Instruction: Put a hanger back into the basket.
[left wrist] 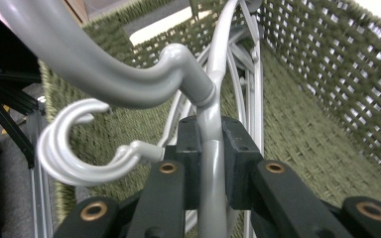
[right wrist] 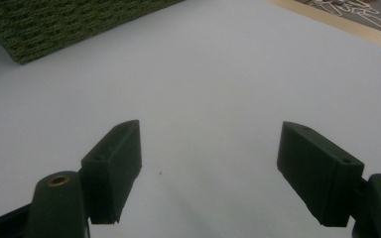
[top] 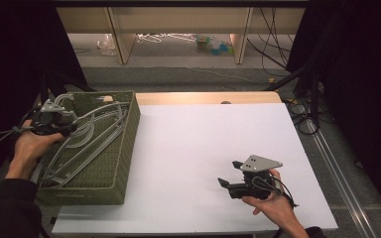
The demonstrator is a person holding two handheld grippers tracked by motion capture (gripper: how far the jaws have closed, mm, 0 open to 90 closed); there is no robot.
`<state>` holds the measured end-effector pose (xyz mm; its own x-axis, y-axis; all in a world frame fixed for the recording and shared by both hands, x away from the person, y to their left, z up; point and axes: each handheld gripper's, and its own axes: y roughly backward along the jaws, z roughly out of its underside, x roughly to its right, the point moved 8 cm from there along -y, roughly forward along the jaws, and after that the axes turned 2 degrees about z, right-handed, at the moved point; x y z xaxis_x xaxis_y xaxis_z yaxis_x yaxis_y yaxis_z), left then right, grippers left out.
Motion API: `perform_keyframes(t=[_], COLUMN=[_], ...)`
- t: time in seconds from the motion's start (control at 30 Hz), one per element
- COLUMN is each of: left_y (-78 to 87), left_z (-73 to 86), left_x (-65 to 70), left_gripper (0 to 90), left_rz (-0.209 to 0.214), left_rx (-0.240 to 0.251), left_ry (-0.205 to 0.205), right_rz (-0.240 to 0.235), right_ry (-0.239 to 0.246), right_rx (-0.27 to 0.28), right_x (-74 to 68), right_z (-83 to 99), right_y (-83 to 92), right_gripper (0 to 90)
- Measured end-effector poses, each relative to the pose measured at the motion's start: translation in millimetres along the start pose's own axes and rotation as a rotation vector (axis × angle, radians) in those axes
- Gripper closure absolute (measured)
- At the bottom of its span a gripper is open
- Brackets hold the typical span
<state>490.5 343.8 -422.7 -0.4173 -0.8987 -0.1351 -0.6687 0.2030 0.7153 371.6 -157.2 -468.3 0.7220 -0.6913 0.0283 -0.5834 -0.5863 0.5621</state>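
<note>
Black pads of the left tongs (left wrist: pixel 211 163) clenched on the grey bar of a plastic hanger (left wrist: pixel 211 148), gripped just below its neck, probably so the hook (left wrist: pixel 74 148) hangs free for lifting; item sits among other grey hangers (top: pixel 87 139) inside the green woven basket (top: pixel 121 148) at the worktop's (top: pixel 203 148) left edge. Right tongs (right wrist: pixel 209 163) released, jaws wide apart, idle over bare white surface, apparently waiting. No brand, label or legible writing visible.
</note>
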Motion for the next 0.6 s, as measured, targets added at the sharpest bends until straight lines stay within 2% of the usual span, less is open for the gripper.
perform_keyframes(t=[0.07,0.17,0.23,0.37,0.47,0.5,0.6], left_y=[-4.2,-11.0,-15.8,-18.4,-14.7,-12.9,-9.3], left_z=[1.9,9.6,15.5,23.1,26.3,26.8,27.6], left_x=[3.2,7.8,7.9,5.1,-0.1,-1.8,-3.8], left_gripper=[79.2,79.2,79.2,79.0,77.8,77.5,75.5], left_rz=[-0.001,0.0,-0.004,-0.007,-0.026,-0.03,-0.034], left_rx=[-0.004,-0.061,-0.076,-0.057,-0.056,-0.055,-0.046], left_ry=[0.004,-0.023,-0.009,0.031,0.041,0.04,0.042], right_rz=[0.003,0.005,0.002,0.004,0.001,0.003,-0.003], right_ry=[-0.001,-0.002,-0.003,-0.001,-0.014,0.001,0.005], right_rx=[0.0,0.001,-0.001,0.001,-0.013,-0.007,-0.005], right_x=[0.6,1.0,1.2,0.8,-0.6,0.5,-0.1], right_z=[0.1,0.2,0.3,0.2,1.5,1.2,0.8], right_y=[0.2,0.5,0.7,0.3,0.4,-0.5,-0.8], right_gripper=[26.4,26.4,26.4,26.4,26.4,26.4,26.4])
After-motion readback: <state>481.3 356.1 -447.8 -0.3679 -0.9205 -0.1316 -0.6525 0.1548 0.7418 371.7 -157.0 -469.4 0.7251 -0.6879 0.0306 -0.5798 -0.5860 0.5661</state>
